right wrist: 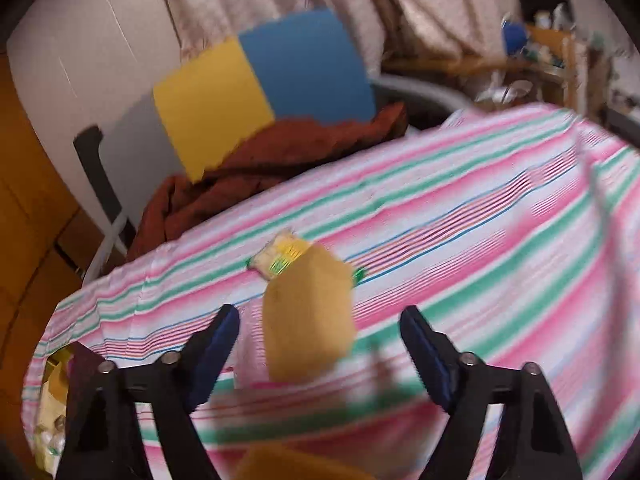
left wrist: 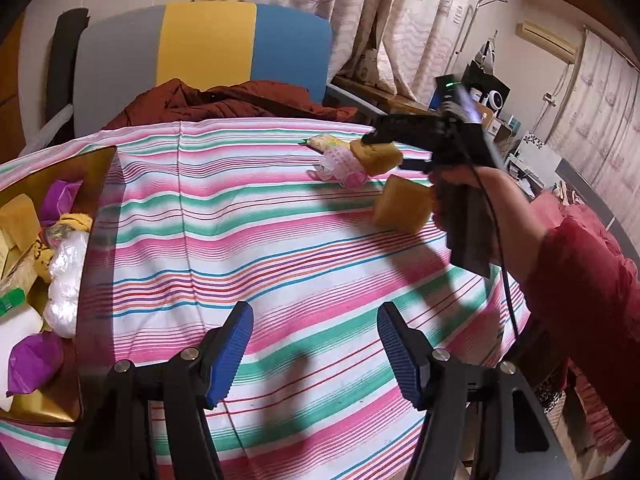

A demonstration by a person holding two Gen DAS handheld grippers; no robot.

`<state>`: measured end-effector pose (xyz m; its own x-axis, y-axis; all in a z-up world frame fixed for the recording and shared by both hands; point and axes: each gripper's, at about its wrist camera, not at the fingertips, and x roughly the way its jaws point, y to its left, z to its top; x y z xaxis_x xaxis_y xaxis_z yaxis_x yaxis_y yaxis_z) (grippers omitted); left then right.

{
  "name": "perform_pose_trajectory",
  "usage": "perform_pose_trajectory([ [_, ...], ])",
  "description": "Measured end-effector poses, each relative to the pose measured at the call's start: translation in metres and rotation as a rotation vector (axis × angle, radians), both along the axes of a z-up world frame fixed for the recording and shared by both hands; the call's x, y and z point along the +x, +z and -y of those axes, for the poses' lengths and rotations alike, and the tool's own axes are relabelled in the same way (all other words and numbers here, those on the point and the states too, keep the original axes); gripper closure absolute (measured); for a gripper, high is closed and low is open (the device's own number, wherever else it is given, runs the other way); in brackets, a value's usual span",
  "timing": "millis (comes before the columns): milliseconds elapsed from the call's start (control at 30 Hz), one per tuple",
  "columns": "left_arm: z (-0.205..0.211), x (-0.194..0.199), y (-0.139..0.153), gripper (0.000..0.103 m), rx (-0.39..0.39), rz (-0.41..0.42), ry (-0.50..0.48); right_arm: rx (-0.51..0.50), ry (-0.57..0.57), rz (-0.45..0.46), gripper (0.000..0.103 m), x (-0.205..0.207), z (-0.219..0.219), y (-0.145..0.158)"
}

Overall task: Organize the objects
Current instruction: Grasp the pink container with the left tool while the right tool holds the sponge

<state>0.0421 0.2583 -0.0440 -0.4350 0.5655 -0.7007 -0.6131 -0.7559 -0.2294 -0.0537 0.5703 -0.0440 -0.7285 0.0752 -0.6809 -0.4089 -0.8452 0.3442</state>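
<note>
Two tools point(left wrist: 316, 354) point(right wrist: 320, 354), two sponges point(left wrist: 404, 204) point(left wrist: 378, 160).

no text, label, brand or number can be read in either view. the yellow-and-green packet point(right wrist: 282, 258) at the centre of the right wrist view carries print, but it is blurred past reading. the boxes and paper bag point(left wrist: 486, 88) on the shelf at the upper right of the left wrist view are too small to make out any lettering.
</note>
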Motion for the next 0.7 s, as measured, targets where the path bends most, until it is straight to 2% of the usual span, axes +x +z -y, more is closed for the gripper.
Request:
perform_pose_trajectory([
  [33, 0.001, -0.001, 0.0, 0.038, 0.0, 0.002, 0.005, -0.023, 0.006, 0.024, 0.042, -0.009, -0.002, -0.006],
  [67, 0.002, -0.002, -0.001, 0.038, 0.001, 0.005, 0.01, -0.044, 0.011, 0.051, 0.056, -0.017, -0.003, -0.015],
  [200, 0.006, -0.007, -0.003, 0.038, 0.012, 0.022, 0.03, -0.069, 0.044, 0.004, 0.064, -0.013, 0.002, -0.017],
  [400, 0.013, -0.021, -0.001, 0.038, 0.048, 0.035, 0.077, -0.105, 0.135, -0.135, 0.066, 0.007, 0.036, 0.017],
  [533, 0.018, -0.029, 0.002, 0.038, 0.058, 0.024, 0.122, -0.244, 0.209, -0.196, 0.067, 0.02, 0.065, 0.017],
  [700, 0.026, -0.035, 0.004, 0.038, 0.061, 0.02, 0.151, -0.531, 0.313, -0.227, 0.067, 0.029, 0.094, -0.023],
])
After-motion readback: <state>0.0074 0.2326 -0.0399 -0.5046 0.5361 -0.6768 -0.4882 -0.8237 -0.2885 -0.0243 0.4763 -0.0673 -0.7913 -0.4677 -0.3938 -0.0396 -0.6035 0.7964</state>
